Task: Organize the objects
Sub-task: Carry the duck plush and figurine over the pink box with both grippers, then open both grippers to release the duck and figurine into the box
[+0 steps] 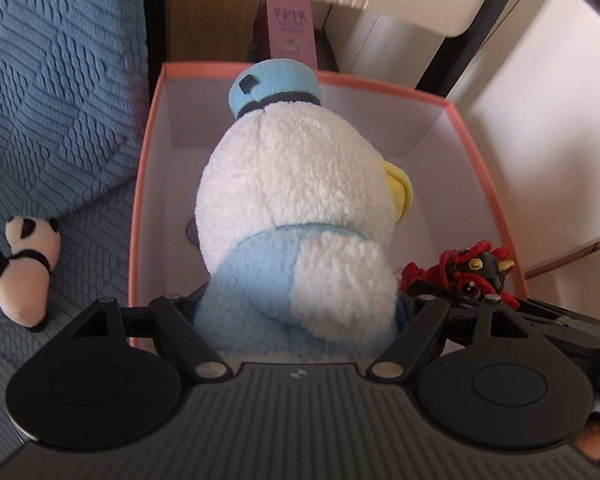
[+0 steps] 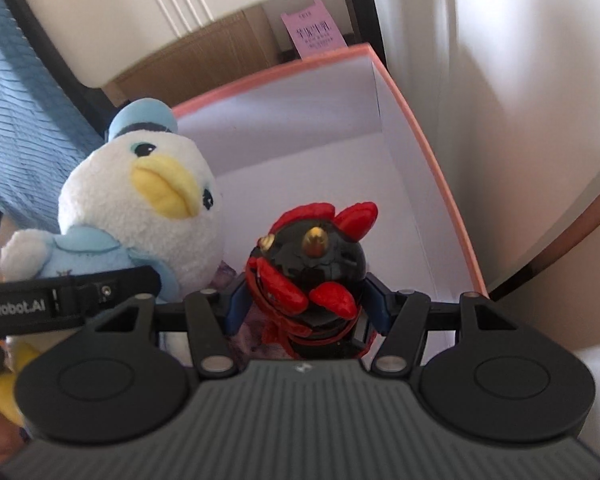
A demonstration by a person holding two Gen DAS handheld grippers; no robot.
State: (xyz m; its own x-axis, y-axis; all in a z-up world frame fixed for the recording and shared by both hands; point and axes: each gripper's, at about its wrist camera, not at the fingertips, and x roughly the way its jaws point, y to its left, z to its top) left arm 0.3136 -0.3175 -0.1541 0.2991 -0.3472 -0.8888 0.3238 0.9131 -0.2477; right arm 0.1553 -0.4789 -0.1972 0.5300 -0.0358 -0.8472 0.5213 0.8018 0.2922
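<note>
My left gripper (image 1: 300, 312) is shut on a white and blue duck plush (image 1: 296, 200) and holds it over the open pink box (image 1: 138, 200). The plush also shows in the right wrist view (image 2: 140, 208), with its yellow beak facing me. My right gripper (image 2: 304, 312) is shut on a black and red horned figure (image 2: 312, 272), held over the same box (image 2: 432, 160). The figure shows in the left wrist view (image 1: 464, 276) beside the duck. The box's white inside is mostly bare; something purplish lies low under the toys.
A small panda plush (image 1: 24, 268) lies on the blue textured bedcover (image 1: 52, 100) left of the box. A pink card (image 1: 290, 32) and a brown carton (image 2: 204, 60) stand behind the box. A white wall (image 2: 520, 100) is on the right.
</note>
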